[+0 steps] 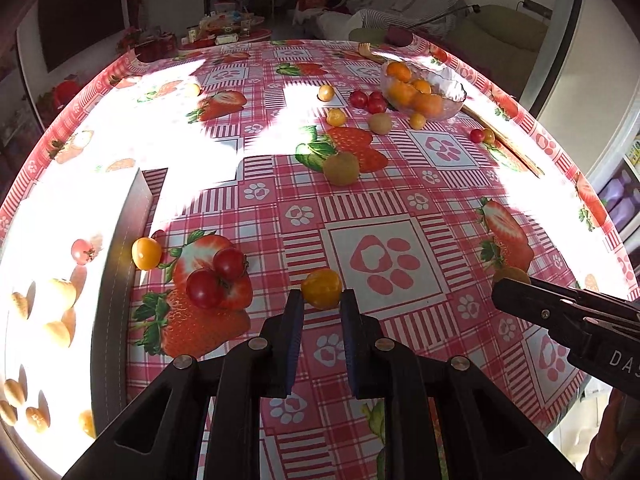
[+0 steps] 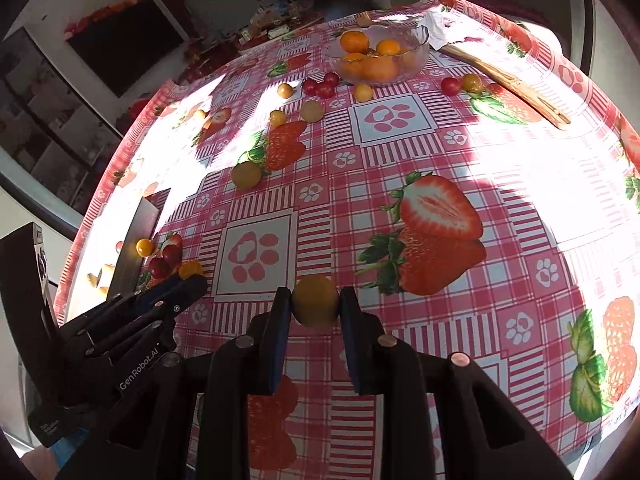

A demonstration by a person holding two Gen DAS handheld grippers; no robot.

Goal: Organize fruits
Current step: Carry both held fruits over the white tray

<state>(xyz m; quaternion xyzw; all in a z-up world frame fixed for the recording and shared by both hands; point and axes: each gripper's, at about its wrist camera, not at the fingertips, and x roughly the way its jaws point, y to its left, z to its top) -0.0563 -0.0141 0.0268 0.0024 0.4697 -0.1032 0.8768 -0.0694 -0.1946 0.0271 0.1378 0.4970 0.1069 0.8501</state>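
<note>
Left wrist view: the left gripper [image 1: 322, 300] has its two blue pads narrowed around a yellow cherry tomato [image 1: 321, 288], which sits between the tips near the table's front; the pads look to be touching or almost touching its sides, so I judge it gripped or about to be. Such a fruit should be light, smooth-skinned and easily crushed, so a gentle squeeze across its widest part suits it best. Two red cherry tomatoes [image 1: 216, 278] lie just to the left, another yellow one [image 1: 146, 253] beyond them against a dark tray edge [image 1: 120, 280]. The tray's inside is washed out by sun; pale rounded pieces and one red tomato [image 1: 82, 251] show in it. Far off, a glass bowl [image 1: 452, 100] holds orange fruits, with loose tomatoes and a kiwi [image 1: 341, 168] scattered before it. The right gripper [image 1: 504, 294] enters from the right edge

Right wrist view: the right gripper [image 2: 314, 300] is closed down to the width of a yellowish-green oval fruit [image 2: 315, 300], both pads against its sides, low over the tablecloth [image 2: 400, 152]. It seems firmer and heavier than the tomatoes, and a hold across its short axis should keep it from rolling. The glass bowl [image 2: 420, 46] at the far end contains several orange fruits; the left gripper [image 2: 188, 280] shows at left beside the small tomatoes
</note>
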